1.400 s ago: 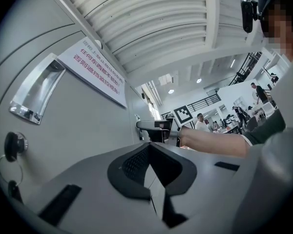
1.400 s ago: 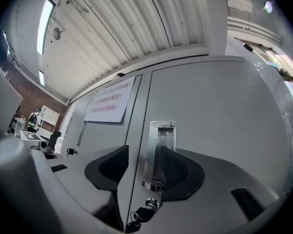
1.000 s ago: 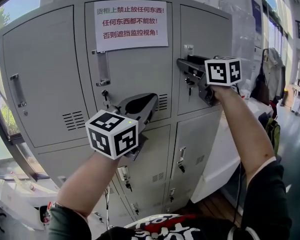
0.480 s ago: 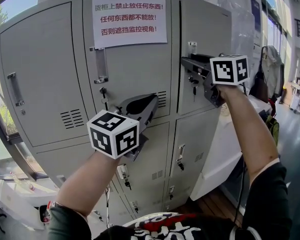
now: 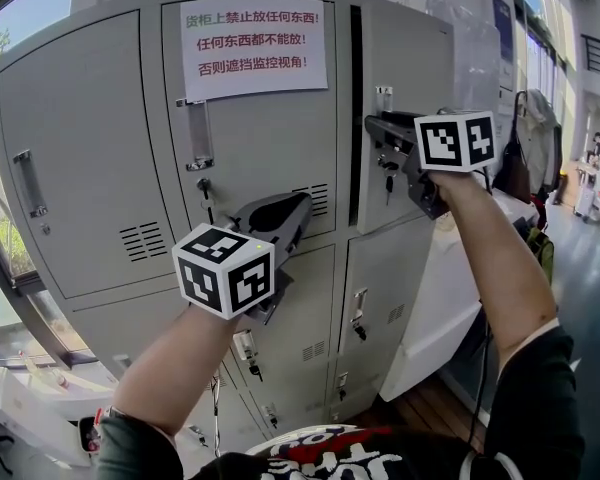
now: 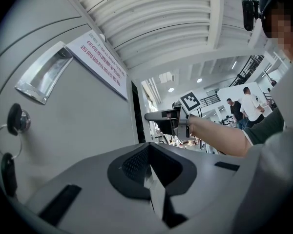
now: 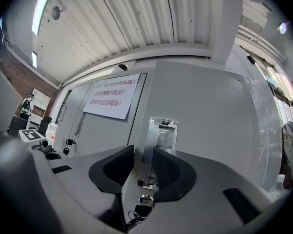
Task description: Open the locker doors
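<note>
Grey lockers fill the head view. My right gripper [image 5: 378, 128] [image 7: 144, 167] is at the top right door [image 5: 405, 58]. Its jaws have just been closing and now pinch that door's metal handle [image 7: 154, 145]. A dark gap [image 5: 355, 108] shows along the door's left edge, so it stands slightly ajar. A key [image 7: 139, 211] hangs in its lock below the handle. My left gripper [image 5: 298, 208] [image 6: 149, 172] is shut and holds nothing. It hovers in front of the closed top middle door [image 5: 260, 138], right of that door's handle [image 5: 197, 133] [image 6: 44, 74] and key [image 5: 208, 193] [image 6: 17, 118].
A paper notice [image 5: 255, 36] is taped to the top middle door. The top left door [image 5: 75, 148] and the lower doors [image 5: 380, 278] are closed, with keys in the lower locks. Clothes and a bag [image 5: 540, 138] hang at the right. People stand far off.
The right gripper's jaws narrowed onto the handle and drew slightly right. The dark gap at the top right door's left edge has widened. The left gripper stayed put.
</note>
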### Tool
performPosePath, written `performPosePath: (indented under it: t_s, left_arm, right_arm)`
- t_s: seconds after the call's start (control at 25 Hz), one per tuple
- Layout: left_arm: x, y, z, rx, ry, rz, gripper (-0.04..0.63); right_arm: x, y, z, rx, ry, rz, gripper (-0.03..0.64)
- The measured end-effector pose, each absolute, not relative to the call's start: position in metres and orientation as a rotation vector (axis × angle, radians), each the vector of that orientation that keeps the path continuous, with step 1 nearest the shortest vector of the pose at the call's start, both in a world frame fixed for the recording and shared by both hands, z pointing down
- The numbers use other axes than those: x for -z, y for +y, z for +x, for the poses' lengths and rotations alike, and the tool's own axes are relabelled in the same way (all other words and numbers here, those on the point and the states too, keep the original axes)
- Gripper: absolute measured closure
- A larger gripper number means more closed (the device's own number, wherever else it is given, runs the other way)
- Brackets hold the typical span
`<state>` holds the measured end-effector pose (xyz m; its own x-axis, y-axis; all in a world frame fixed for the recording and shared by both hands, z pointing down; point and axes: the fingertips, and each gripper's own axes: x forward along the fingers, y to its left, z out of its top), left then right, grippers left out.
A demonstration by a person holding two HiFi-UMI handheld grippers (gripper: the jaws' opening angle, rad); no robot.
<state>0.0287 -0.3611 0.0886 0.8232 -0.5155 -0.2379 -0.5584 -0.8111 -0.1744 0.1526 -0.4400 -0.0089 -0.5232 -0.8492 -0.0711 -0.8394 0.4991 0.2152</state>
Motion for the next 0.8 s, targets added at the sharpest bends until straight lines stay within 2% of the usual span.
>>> performPosePath:
  t_s: [0.8]
  left_arm:
    - [-0.089,-0.339,0.051,-0.254,0.753,-2.760,0.589]
  right_arm:
    - [0.010,-0.375,0.199,0.370,-2.702,1.530,0.476]
